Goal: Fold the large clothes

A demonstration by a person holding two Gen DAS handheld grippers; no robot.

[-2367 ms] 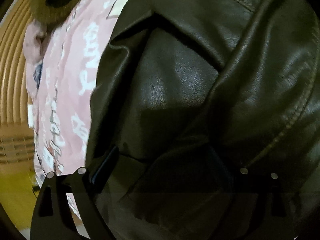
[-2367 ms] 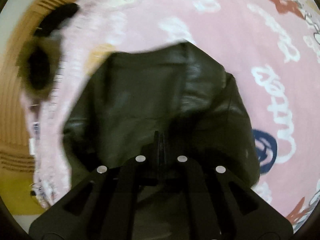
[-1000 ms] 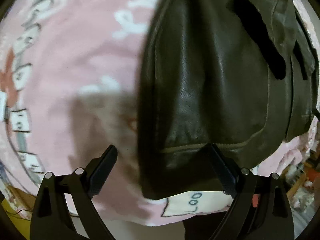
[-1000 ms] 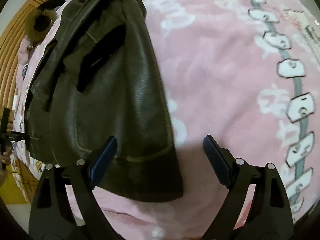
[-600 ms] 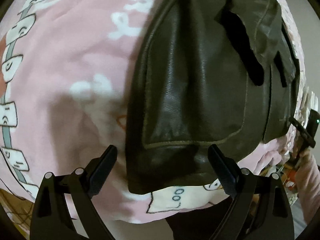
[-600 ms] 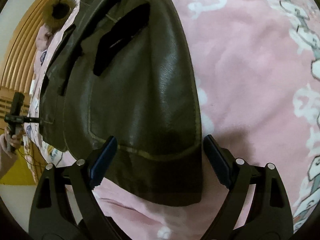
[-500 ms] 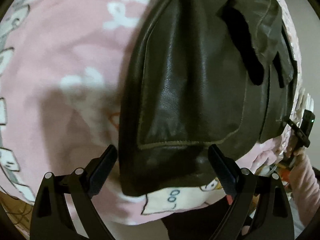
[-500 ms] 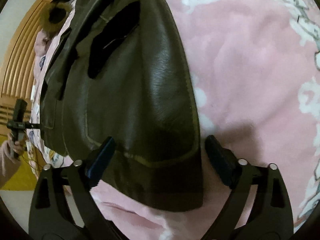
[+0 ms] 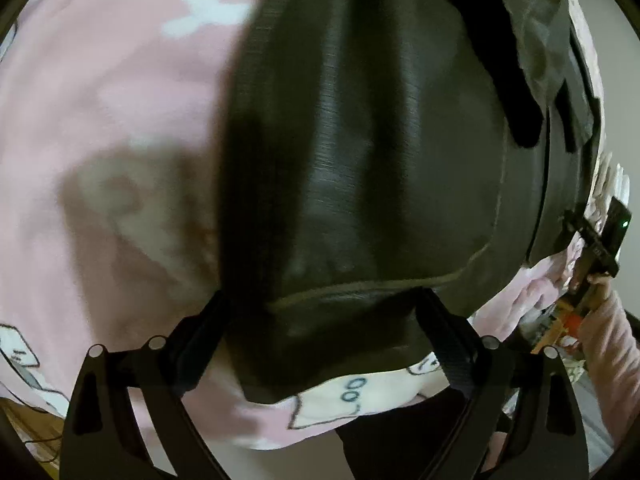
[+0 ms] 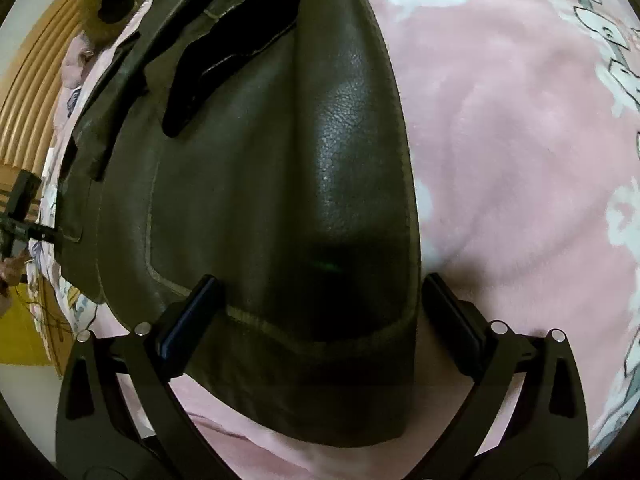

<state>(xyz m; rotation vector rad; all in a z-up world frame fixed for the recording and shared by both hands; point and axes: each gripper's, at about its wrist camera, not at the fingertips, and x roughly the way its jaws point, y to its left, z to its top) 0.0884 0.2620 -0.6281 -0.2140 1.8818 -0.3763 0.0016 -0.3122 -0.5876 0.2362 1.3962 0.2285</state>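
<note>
A dark olive-brown leather jacket (image 9: 380,160) lies on a pink printed blanket (image 9: 100,100). My left gripper (image 9: 324,332) is open, its jaws straddling the jacket's hem corner near the bed edge. The jacket also fills the right wrist view (image 10: 280,180), with a black strap (image 10: 232,44) across its upper part. My right gripper (image 10: 320,312) is open, its jaws on either side of the other hem corner above the stitched seam. Neither gripper holds the jacket.
The pink blanket (image 10: 520,120) spreads to the right of the jacket. A brown furry item (image 10: 116,4) lies near the wooden slatted headboard (image 10: 36,92). The other gripper and a pink-sleeved hand (image 9: 600,280) show at the right edge of the left wrist view.
Both open grippers have moved closer to the jacket's hem, which now lies between each pair of jaws. Earlier the right gripper was shut and the jacket was being laid out.
</note>
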